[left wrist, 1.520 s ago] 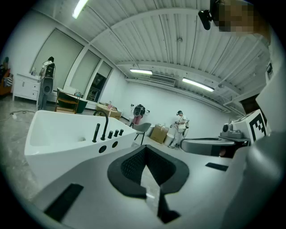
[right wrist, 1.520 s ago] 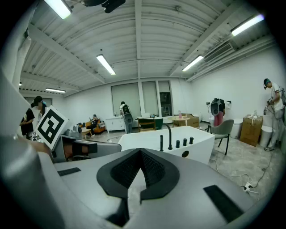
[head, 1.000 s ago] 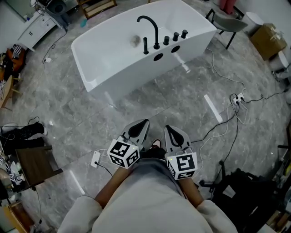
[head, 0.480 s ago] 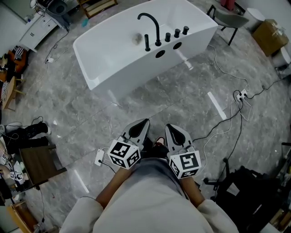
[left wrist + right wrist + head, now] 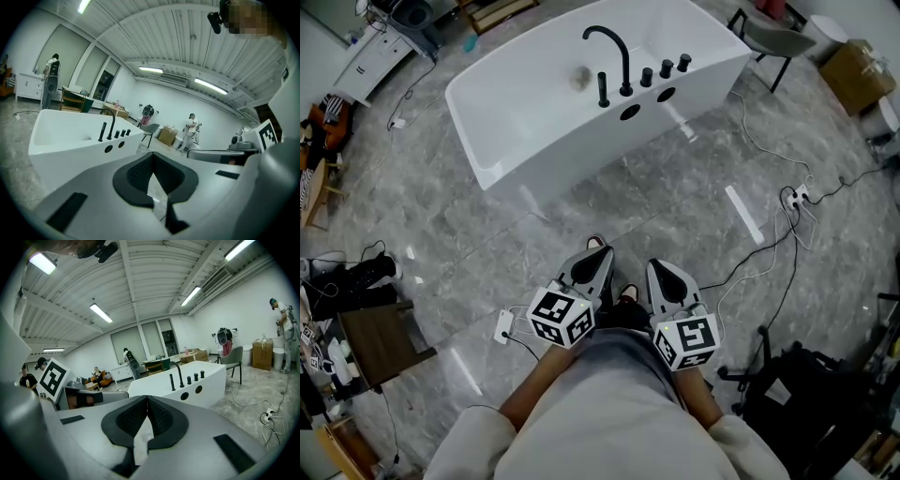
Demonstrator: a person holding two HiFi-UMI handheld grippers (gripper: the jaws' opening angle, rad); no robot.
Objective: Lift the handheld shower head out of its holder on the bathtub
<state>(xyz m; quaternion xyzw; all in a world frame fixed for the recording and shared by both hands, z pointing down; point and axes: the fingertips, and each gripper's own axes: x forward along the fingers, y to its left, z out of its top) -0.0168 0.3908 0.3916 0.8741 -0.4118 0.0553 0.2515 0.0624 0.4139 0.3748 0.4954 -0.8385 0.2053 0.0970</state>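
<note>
Task not begun, I judge. My left gripper [image 5: 598, 253] and right gripper [image 5: 662, 268]: jaws closed, empty. Shower head [image 5: 602, 91] in holder on bathtub [image 5: 516, 122] rim, 12 o'clock, well apart.

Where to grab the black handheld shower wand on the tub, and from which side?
Grip the shower wand on its upper shaft. It stands upright and slim, so come in level from the near side of the bathtub, left of the curved spout, and probably lift straight up.
</note>
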